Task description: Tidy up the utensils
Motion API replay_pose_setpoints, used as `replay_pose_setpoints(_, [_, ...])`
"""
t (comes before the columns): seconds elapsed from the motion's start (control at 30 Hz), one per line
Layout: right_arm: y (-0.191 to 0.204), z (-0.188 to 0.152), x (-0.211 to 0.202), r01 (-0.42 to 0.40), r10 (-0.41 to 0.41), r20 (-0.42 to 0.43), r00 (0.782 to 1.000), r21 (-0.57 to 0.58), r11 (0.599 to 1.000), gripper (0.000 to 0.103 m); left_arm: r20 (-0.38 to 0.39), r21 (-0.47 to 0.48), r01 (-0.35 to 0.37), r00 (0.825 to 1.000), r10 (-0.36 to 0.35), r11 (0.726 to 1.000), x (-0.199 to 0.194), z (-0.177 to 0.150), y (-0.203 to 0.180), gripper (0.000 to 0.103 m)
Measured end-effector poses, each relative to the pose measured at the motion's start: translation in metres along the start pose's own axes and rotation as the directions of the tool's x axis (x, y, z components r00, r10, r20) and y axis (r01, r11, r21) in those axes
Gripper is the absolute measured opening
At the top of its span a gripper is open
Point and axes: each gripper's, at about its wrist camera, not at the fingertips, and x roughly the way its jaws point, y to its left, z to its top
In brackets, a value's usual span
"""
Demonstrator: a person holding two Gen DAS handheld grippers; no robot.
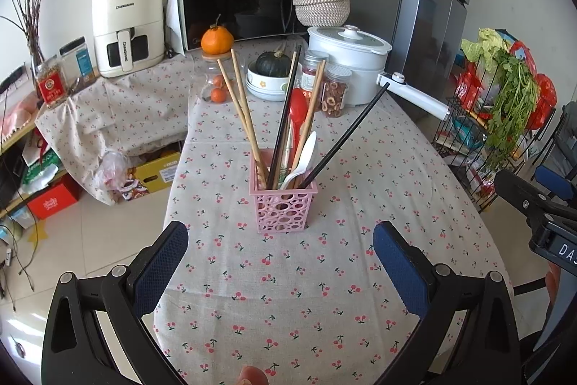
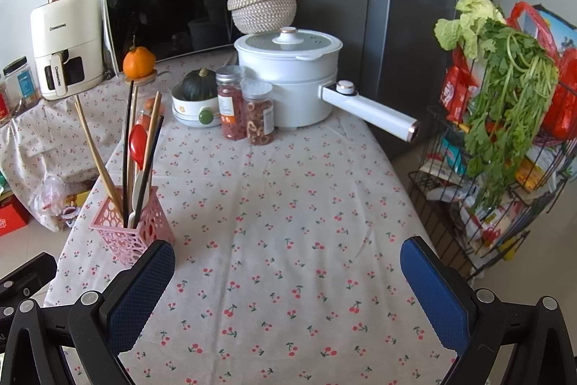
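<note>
We have two fisheye views, each looking forward and a little down along the bench (image 1: 288,294) from above its near end. The left wrist view faces the pink utensil basket (image 1: 283,204) straight and close. The right wrist view stands more to the right, so the same basket (image 2: 126,230) falls at its left edge. Both views share the bench, the basket, the white pot (image 1: 348,60) and the microwave (image 1: 245,6) behind.
</note>
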Motion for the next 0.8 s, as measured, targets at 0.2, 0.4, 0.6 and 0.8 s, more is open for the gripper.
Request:
replay_pose_setpoints(0.2, [-0.0001, -0.0001, 0.0012, -0.001, 0.001, -0.007, 1.000, -0.001, 1.000, 0.103, -0.005, 0.005, 0.001, 1.000, -0.001, 1.000, 0.0007, -0.0010, -0.0007, 0.103])
replay_pose_setpoints(0.4, [0.0000, -0.0007, 0.0015, 0.002, -0.002, -0.006, 1.000, 0.002, 1.000, 0.103, -0.004, 0.005, 0.002, 1.000, -0.002, 1.000, 0.0006, -0.0008, -0.0003, 0.103])
replay_pose_setpoints(0.6, [-0.0016, -0.0013, 0.0021, 0.003, -0.003, -0.006, 1.000, 0.004, 1.000, 0.103, -0.005, 0.005, 0.001, 1.000, -0.001, 1.000, 0.0005, -0.0008, -0.0006, 0.103])
replay_pose_setpoints(0.8, [-0.0028, -0.0017, 0.0025, -0.002, 0.002, -0.012, 1.000, 0.005, 1.000, 0.103, -0.007, 0.003, 0.002, 1.000, -0.002, 1.000, 0.0008, -0.0018, -0.0008, 0.103])
